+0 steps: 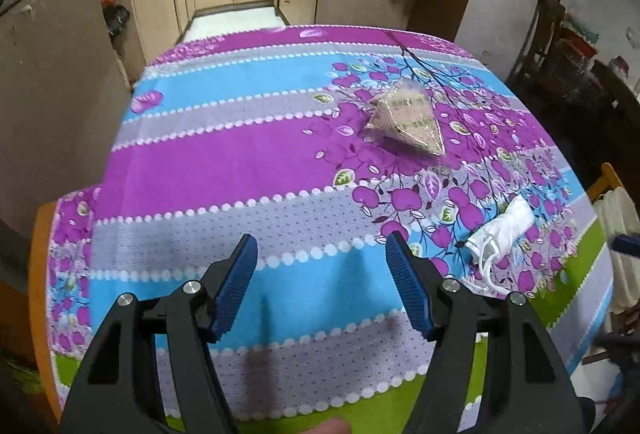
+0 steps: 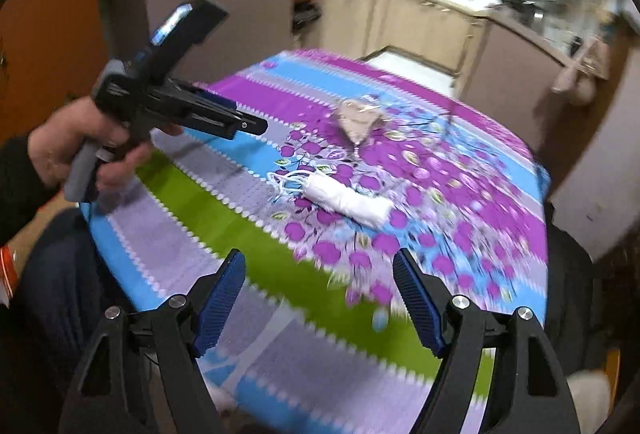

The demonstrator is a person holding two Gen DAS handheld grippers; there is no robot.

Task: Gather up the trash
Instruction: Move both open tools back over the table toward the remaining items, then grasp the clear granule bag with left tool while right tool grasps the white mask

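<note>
Trash on the desk [image 1: 240, 162] amounts to two pieces: a clear plastic packet [image 1: 406, 118] with brownish printed contents, lying out on the purple flowers of the tablecloth [image 1: 224, 82], and a rolled white face mask [image 1: 502, 230] with its ear loops trailing, nearer the seated person's edge.

Both tools are empty. The left hand-held gripper [image 1: 321, 254] hovers over the blue band with its blue ribbed pads spread wide apart. The right hand-held gripper [image 2: 319, 270] is likewise spread, above the green and lilac stripes; its view is smeared by motion.

The step in hand looks like the first reach. The mask is soft and low, so a pick would probably go best by bringing the pads down across the thick middle of the roll, not the thin loops, and pressing lightly into the cloth before closing. Catching the tablecloth along with it is the risk. The packet is stiffer and puffed, so pinching a raised edge or corner should hold better than squeezing the slippery body.

From the left wrist, the mask lies ahead and well to the right, the packet farther ahead and slightly right. From the right wrist, the mask sits ahead near centre, the packet [image 2: 356, 118] beyond it. The left hand [image 2: 76, 146] shows there too.
</note>
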